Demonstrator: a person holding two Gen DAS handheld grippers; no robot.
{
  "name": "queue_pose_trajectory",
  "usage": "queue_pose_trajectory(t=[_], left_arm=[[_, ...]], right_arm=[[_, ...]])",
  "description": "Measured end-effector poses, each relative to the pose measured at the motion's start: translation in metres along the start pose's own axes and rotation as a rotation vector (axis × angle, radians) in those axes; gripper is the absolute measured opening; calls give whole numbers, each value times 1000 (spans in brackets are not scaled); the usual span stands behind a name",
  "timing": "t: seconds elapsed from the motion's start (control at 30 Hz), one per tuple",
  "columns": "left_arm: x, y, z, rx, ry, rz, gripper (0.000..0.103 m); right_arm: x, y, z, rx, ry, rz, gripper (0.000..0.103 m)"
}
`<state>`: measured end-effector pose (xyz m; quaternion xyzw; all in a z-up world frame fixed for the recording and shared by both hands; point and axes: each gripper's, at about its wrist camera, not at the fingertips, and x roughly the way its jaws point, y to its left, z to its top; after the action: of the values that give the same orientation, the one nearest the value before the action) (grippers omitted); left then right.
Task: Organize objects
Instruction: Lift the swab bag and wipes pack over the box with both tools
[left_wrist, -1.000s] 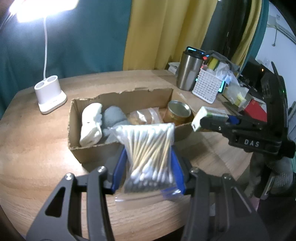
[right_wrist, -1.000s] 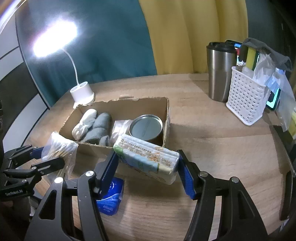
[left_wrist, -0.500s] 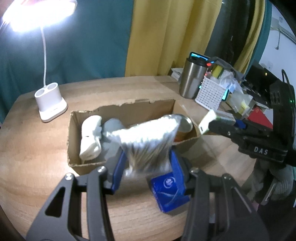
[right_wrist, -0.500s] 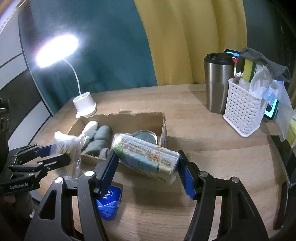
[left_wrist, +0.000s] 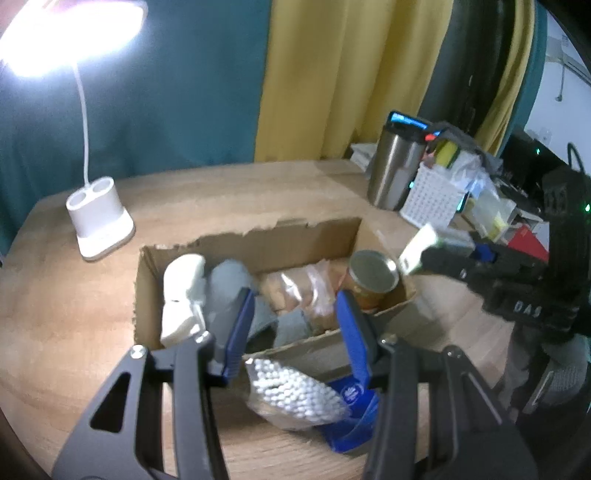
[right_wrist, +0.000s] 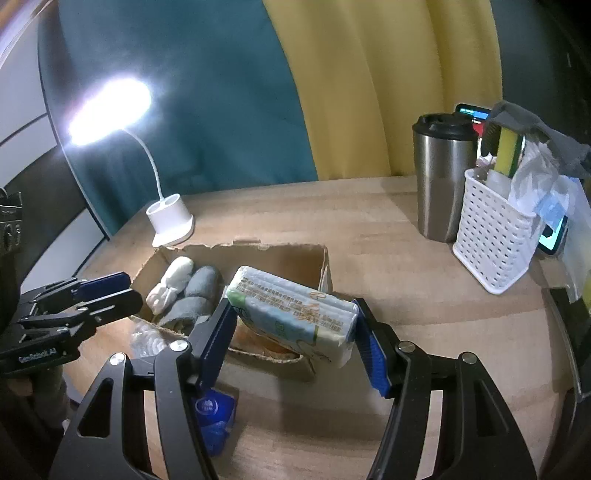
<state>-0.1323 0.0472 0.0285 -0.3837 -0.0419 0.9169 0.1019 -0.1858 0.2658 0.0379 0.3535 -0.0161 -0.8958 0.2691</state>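
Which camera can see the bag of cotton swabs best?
The left wrist view: the bag of cotton swabs lies on the table in plain sight below the open fingers. In the right wrist view it is only a blurry glimpse.

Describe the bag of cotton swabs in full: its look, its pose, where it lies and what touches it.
The bag of cotton swabs is a clear plastic pouch packed with white-tipped sticks, the tips bunched toward the camera. It lies on the wooden table just in front of the cardboard box, partly on a blue packet. The left tongs stand open above it, not gripping it. The image is blurred, so finer detail cannot be told.
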Motion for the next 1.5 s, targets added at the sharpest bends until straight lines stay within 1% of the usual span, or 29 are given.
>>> queue_pose_trajectory(t=[0.1,0.23,0.27,0.3,0.37,0.67,0.7,0.73,0.77,0.87,1.0,1.07,1.13,1.27,1.3,1.33,1.37,1.5], left_arm=[[1,4,-8,3,17,0,49],[6,13,-25,-16,74,16,50],[7,15,-29,-23,84,22,51],[7,16,-33,-33,92,22,57],[8,17,-40,-53,102,4,58],[9,13,-55,-42,119,-16,60],[8,14,-56,-41,117,-20,68],[8,14,-58,-43,114,-16,79],[7,14,-61,-49,107,-9,81],[11,15,-66,-53,121,-34,81],[20,12,-74,-33,141,-35,81],[23,10,-74,-14,133,-33,81],[27,9,-72,6,124,-16,81],[31,8,-71,37,103,-18,79],[32,9,-71,37,101,-18,73],[34,10,-71,30,103,-17,60],[35,12,-70,13,113,-22,57],[31,16,-71,1,97,-29,52]], right_arm=[[2,-2,2,2,1,3,66],[7,-4,1,6,14,-2,66],[8,-4,1,8,16,-3,66],[8,-3,0,10,18,-3,66],[8,-3,-2,11,22,-3,66],[5,-1,-13,16,42,-20,66],[4,-1,-14,15,44,-24,66],[3,-1,-15,16,46,-27,66],[3,-1,-16,16,49,-31,66],[3,1,-19,17,54,-37,66],[3,6,-23,17,60,-36,66],[3,9,-25,16,63,-38,66],[2,11,-26,16,66,-43,66],[-1,13,-26,13,64,-54,66],[-2,13,-26,13,62,-58,66],[-4,13,-26,12,60,-60,66],[-4,14,-25,11,58,-62,66],[-7,16,-25,4,52,-66,66]])
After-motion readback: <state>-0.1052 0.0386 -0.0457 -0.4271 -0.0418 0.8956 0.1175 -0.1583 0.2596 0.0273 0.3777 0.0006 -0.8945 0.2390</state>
